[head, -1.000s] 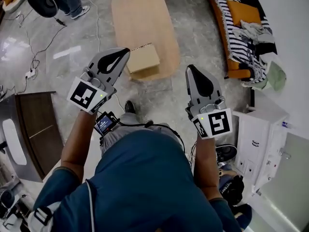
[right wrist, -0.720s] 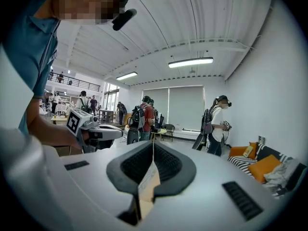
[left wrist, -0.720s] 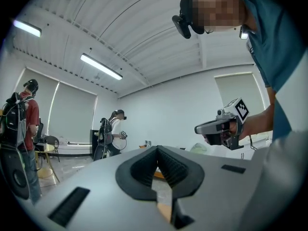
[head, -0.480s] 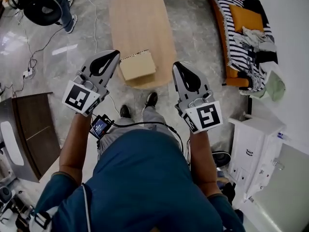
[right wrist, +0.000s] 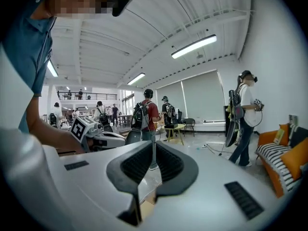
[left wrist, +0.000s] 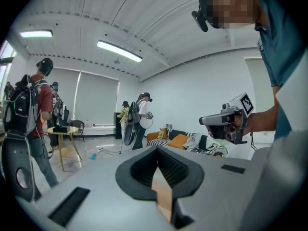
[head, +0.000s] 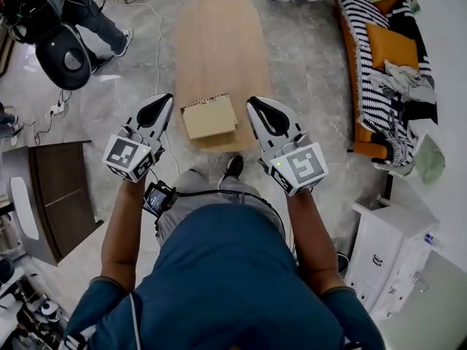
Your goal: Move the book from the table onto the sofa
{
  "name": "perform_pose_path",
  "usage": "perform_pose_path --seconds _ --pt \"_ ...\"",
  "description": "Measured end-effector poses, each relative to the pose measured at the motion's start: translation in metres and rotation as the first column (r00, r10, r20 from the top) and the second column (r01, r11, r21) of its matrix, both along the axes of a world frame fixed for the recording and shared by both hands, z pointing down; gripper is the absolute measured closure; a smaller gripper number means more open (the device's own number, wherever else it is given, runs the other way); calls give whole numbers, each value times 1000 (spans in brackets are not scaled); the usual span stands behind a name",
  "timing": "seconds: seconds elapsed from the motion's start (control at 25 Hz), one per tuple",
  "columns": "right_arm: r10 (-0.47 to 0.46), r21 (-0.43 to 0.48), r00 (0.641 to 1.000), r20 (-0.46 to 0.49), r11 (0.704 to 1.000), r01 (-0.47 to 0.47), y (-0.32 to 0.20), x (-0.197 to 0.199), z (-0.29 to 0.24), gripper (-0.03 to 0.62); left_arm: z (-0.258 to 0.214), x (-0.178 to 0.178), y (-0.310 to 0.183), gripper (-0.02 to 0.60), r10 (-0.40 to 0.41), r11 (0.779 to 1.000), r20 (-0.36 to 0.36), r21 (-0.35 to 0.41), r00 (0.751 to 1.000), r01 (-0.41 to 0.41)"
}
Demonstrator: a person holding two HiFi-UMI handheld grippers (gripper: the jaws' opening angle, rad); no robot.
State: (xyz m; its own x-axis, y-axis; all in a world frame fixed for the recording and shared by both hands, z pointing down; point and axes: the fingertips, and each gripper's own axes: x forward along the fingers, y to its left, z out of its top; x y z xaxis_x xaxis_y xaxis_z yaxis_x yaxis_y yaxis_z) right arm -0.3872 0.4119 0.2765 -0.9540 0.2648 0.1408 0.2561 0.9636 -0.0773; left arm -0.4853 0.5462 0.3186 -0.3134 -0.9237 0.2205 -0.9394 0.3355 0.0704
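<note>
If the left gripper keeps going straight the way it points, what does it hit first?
Probably the left edge of the table. The book lies just right of the line the left gripper points along. Its height above the table is unclear, so it may pass over.

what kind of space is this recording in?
Probably an open lab staged as a living room: orange sofa with striped throw, oval light-wood coffee table, and other people wearing backpack gear.
</note>
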Motion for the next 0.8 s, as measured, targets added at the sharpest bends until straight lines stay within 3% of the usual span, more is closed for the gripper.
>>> perform_pose_path --seconds 0.2,0.36,0.52,0.72,0.8 --pt "-39 -49 993 -111 998 33 -8 -21 52 576 61 -16 5 577 -73 997 -144 -45 987 67" --pt "-50 -58 978 -202 998 39 -10 -39 98 568 117 -37 16 575 -131 991 -277 -64 952 118" --pt "-57 -88 951 -304 996 32 -12 -60 148 506 176 -52 24 555 -175 984 -391 -106 904 145" --pt "-66 -162 904 -422 987 -3 -18 -77 218 463 260 -54 28 473 -220 974 -549 -162 806 155" --pt "-74 -189 877 -474 982 -19 -19 -83 248 441 290 -53 29 445 -233 970 -581 -195 780 144"
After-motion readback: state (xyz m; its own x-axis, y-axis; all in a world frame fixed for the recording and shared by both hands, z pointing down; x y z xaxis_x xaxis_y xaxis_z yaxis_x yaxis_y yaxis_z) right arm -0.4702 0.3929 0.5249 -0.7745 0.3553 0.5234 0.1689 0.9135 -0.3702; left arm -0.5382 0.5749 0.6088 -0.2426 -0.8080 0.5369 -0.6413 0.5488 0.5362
